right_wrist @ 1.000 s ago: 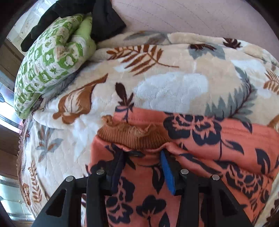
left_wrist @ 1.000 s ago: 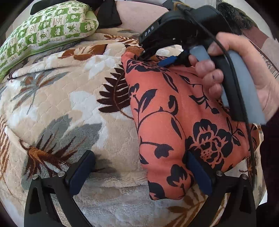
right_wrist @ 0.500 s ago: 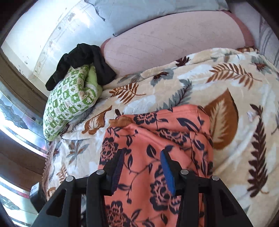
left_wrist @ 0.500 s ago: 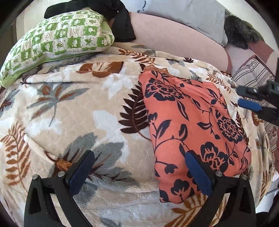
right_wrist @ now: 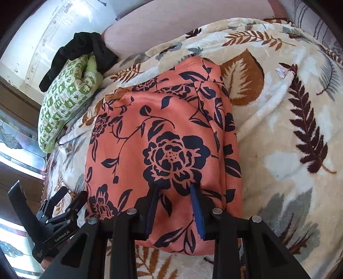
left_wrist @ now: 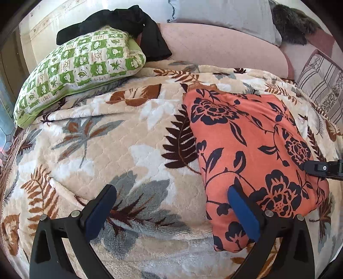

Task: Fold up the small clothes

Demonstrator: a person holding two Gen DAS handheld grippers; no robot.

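Observation:
A folded orange garment with dark flowers (left_wrist: 246,139) lies on the leaf-print blanket (left_wrist: 107,150). My left gripper (left_wrist: 171,191) is open wide just above the blanket, and its right finger (left_wrist: 242,214) overlaps the garment's near left corner. In the right wrist view the garment (right_wrist: 163,128) fills the middle. My right gripper (right_wrist: 175,188) sits at its near edge with the jaws closing and the fabric between the pads, not visibly pinched. A part of the right gripper (left_wrist: 321,168) shows at the right edge of the left view. The left gripper (right_wrist: 62,206) appears at lower left.
A green checked pillow (left_wrist: 81,68) with a black cloth (left_wrist: 128,23) on it lies at the far left. A pink bolster (left_wrist: 214,47) and a grey pillow (left_wrist: 225,15) run along the back. A striped cushion (left_wrist: 321,90) is at the right. The blanket (right_wrist: 278,128) spreads right of the garment.
The right gripper left the collar at the garment's far end and drew back to its near edge, its jaws narrower. The hand has left the left wrist view.

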